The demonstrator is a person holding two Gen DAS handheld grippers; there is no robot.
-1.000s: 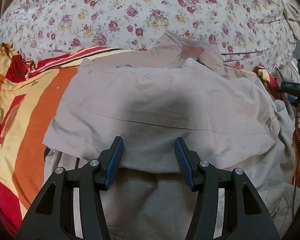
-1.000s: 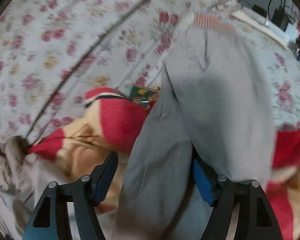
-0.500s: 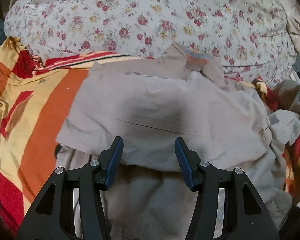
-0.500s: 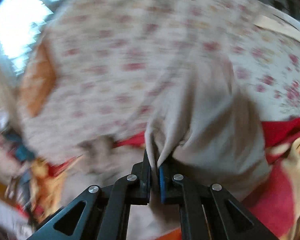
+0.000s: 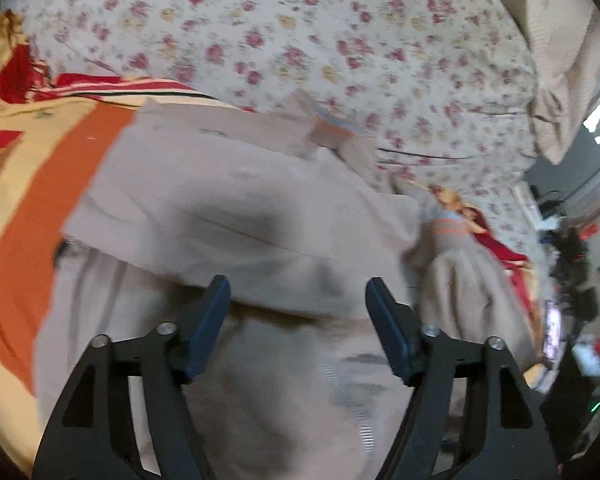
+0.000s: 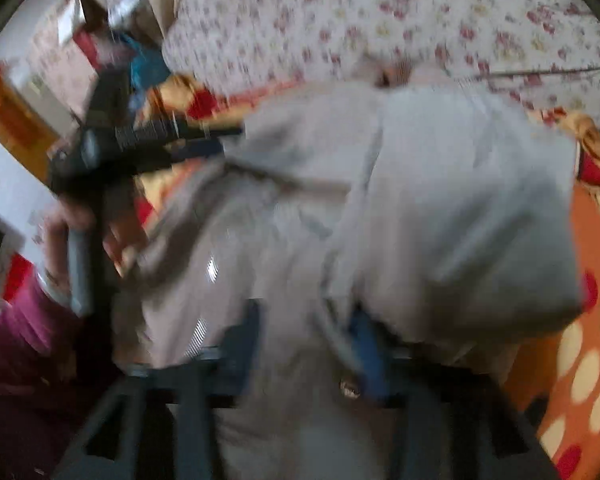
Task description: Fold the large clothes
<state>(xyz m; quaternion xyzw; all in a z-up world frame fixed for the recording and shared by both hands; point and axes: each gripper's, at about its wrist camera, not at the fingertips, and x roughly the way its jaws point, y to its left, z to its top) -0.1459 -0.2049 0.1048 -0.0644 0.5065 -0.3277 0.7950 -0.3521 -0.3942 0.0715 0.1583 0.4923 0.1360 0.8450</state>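
The left tool [image 5: 298, 304] is hanging over the jacket [image 5: 236, 216] with its fingers spread wide apart, gripping nothing. The beige jacket is lying on the bed, partly folded, its upper layer doubled over toward the camera, the fold edge running just beyond the blue pads [image 5: 210, 320]. The collar [image 5: 332, 128] is sitting at the far side, against the floral quilt [image 5: 300, 32]. A sleeve [image 5: 460, 256] with a striped cuff is trailing off to the right. An orange, red and yellow blanket [image 5: 28, 200] is lying underneath, showing on the left.

Over on the right wrist view (badly blurred, this one) the right tool [image 6: 306, 340] is sitting low over the jacket [image 6: 440, 200]. Its fingers are looking apart, with cloth bunching between them; whether they are pinching it, I cannot tell. The blue pad [image 6: 366, 344] on the right is pressing against a fold of fabric, it seems. The left tool [image 6: 152, 140] is showing up at the left of this view, reaching in over the jacket's edge, a hand [image 6: 68, 232] in a magenta sleeve holding its grip. The dotted orange blanket [image 6: 592, 340] is spreading off to the right, and the quilt [image 6: 420, 12] is filling the top.
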